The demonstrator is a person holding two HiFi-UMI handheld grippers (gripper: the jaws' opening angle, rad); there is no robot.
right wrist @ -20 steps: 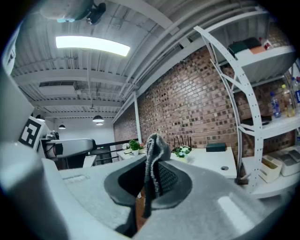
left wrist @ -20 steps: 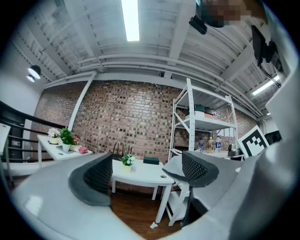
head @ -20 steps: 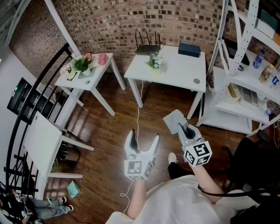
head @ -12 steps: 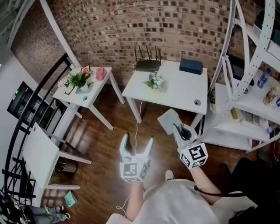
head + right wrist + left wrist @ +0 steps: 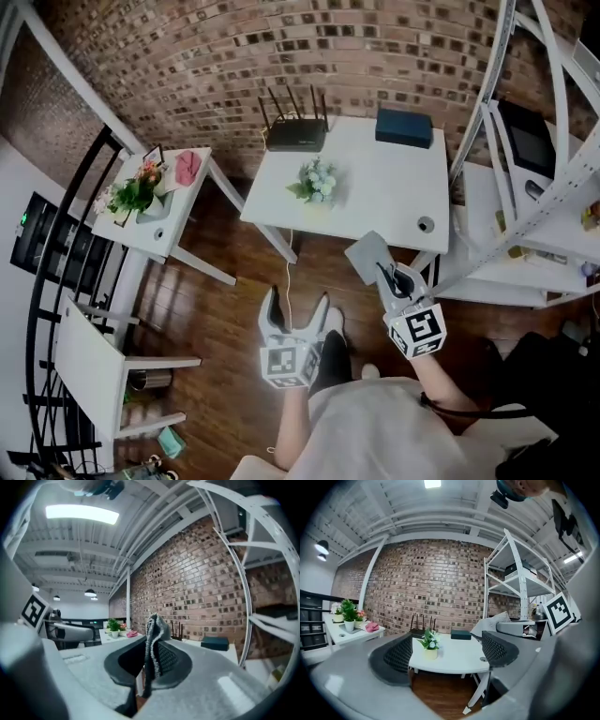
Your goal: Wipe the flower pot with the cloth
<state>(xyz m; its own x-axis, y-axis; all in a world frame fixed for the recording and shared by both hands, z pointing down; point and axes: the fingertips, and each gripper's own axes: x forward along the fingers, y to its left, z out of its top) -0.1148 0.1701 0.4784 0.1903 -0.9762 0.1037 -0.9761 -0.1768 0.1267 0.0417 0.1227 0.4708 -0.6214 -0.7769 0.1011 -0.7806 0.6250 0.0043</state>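
The flower pot [image 5: 314,184] is standing near the middle of the white table [image 5: 394,192], well ahead of both grippers and not yet touched. The right gripper [image 5: 385,273] is pinching the grey cloth [image 5: 367,253], which is sticking out past its tips. The left gripper [image 5: 298,302] is hanging spread, with nothing between its jaws. The step in hand looks like the approach. To do it well, the loose cloth should be going flat against the pot's side, with the left gripper steadying the light pot against tipping.
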